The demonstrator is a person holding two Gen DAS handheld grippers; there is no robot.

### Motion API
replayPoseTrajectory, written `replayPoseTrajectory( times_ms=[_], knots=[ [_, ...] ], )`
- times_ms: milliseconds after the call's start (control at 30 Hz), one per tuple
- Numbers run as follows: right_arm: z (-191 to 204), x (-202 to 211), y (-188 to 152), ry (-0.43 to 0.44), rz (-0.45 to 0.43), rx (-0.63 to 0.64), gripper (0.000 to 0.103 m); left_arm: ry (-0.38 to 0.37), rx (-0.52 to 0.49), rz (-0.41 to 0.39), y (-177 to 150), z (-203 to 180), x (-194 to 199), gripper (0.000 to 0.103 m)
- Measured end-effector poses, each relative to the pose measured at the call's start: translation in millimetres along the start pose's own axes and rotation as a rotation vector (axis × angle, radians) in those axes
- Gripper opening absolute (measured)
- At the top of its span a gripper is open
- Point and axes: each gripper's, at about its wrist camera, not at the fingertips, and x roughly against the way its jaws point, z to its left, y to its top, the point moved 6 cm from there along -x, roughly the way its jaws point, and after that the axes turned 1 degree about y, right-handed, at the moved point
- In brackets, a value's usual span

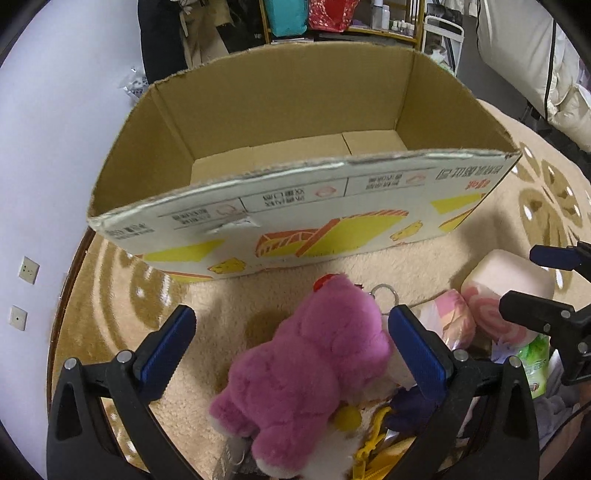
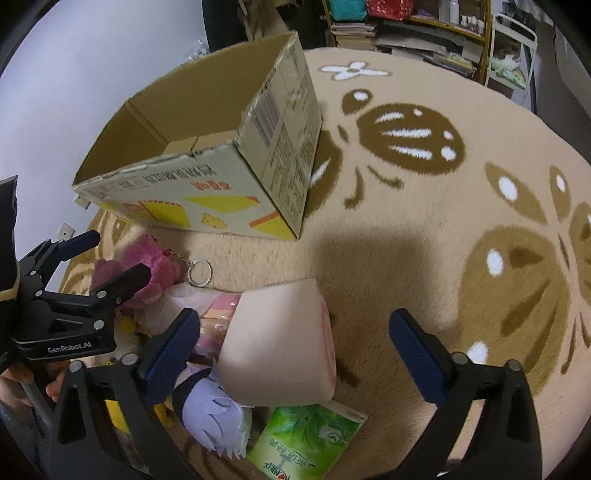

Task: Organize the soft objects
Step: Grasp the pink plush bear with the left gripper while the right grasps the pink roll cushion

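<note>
An empty open cardboard box [image 1: 295, 214] [image 2: 177, 192] stands on the rug. In front of it lies a heap of soft things. A pink plush bear [image 1: 314, 362] [image 2: 159, 254] with a keyring [image 1: 384, 291] sits between the fingers of my open left gripper [image 1: 291, 317] [image 2: 118, 254], not clamped. My right gripper [image 2: 295, 317] [image 1: 532, 278] is open over a pale pink block cushion [image 2: 280, 343] [image 1: 513, 273]. Beside it lie a pink swirl roll plush [image 1: 487, 317], a pale-purple-haired doll [image 2: 218, 413] and a green tissue pack [image 2: 310, 439].
The round beige rug [image 2: 424, 258] with brown flower patterns stretches bare to the right of the heap. A white wall with sockets [image 1: 27, 269] is on the left. Shelves [image 2: 424, 33] with clutter stand behind the box. A hand [image 2: 22, 384] holds the left gripper.
</note>
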Motion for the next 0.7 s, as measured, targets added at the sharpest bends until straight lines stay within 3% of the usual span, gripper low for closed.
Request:
replayPoseTrajectory(
  times_ms=[400, 700],
  knots=[
    [4.0, -17.7, -2.3, -0.03, 0.056, 0.028, 0.1, 0.068, -0.05, 0.029, 2.1, -15.7, -27.3, 0.103],
    [7.3, -22.6, -5.8, -0.048, 0.069, 0.03, 0.099, 0.041, 0.007, 0.052, 2.6, -9.2, -42.6, 0.103]
  ],
)
